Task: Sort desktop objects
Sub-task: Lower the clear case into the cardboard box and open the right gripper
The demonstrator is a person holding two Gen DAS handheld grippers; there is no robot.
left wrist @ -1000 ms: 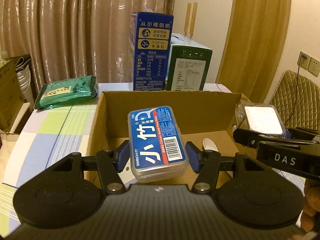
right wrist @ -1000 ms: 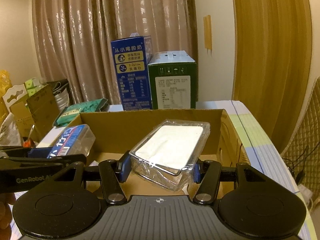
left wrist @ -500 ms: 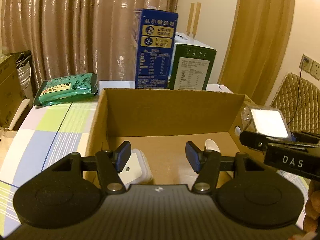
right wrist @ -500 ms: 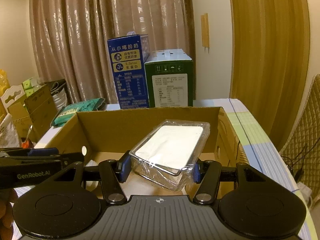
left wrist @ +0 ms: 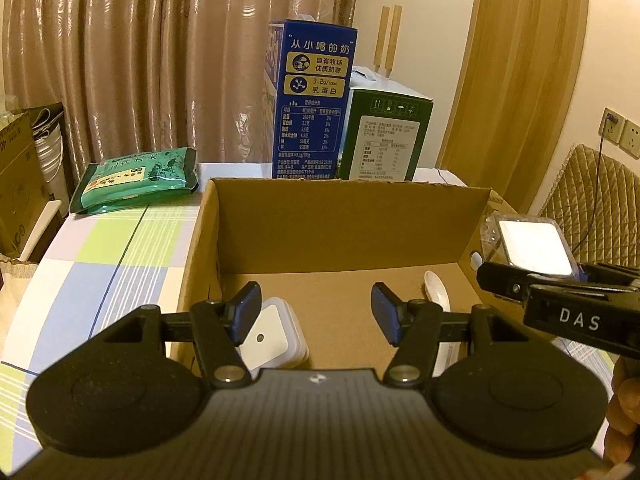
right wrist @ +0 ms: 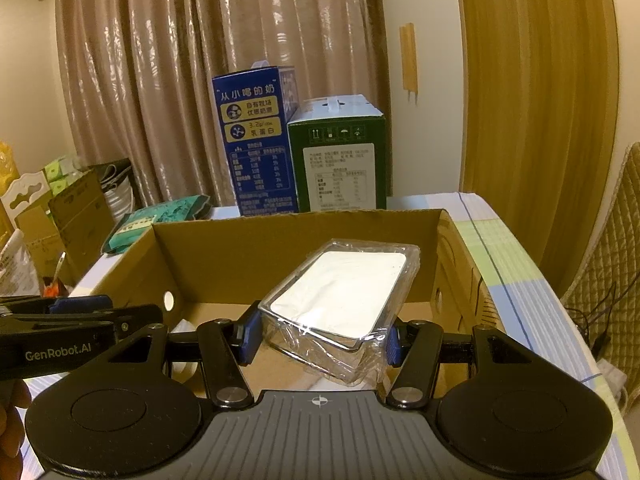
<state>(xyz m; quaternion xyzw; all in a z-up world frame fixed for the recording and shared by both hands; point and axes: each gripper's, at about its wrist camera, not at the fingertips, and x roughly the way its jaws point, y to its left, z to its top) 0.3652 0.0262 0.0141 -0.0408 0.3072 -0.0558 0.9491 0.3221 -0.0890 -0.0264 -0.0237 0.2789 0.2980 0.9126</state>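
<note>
My left gripper (left wrist: 316, 312) hangs open over the near part of the cardboard box (left wrist: 352, 216), with nothing between its blue pads. Below it a clear plastic floss case (left wrist: 276, 332) lies on the box floor at the near left, white side up. A white spoon (left wrist: 438, 292) lies at the near right of the floor. My right gripper (right wrist: 320, 338) is shut on a clear-wrapped box with a white top (right wrist: 344, 288) and holds it tilted above the cardboard box (right wrist: 280, 240). In the left wrist view that wrapped box (left wrist: 536, 248) shows at the right rim.
A tall blue milk carton (left wrist: 312, 108) and a green carton (left wrist: 384, 136) stand just behind the box. A green tea packet (left wrist: 136, 180) lies on the checked tablecloth (left wrist: 100, 264) at the far left. A quilted chair (left wrist: 600, 188) is on the right.
A second ago my left gripper held the blue-labelled floss case. It has let go, and the case now lies in the cardboard box. The right gripper has kept still with its wrapped box.
</note>
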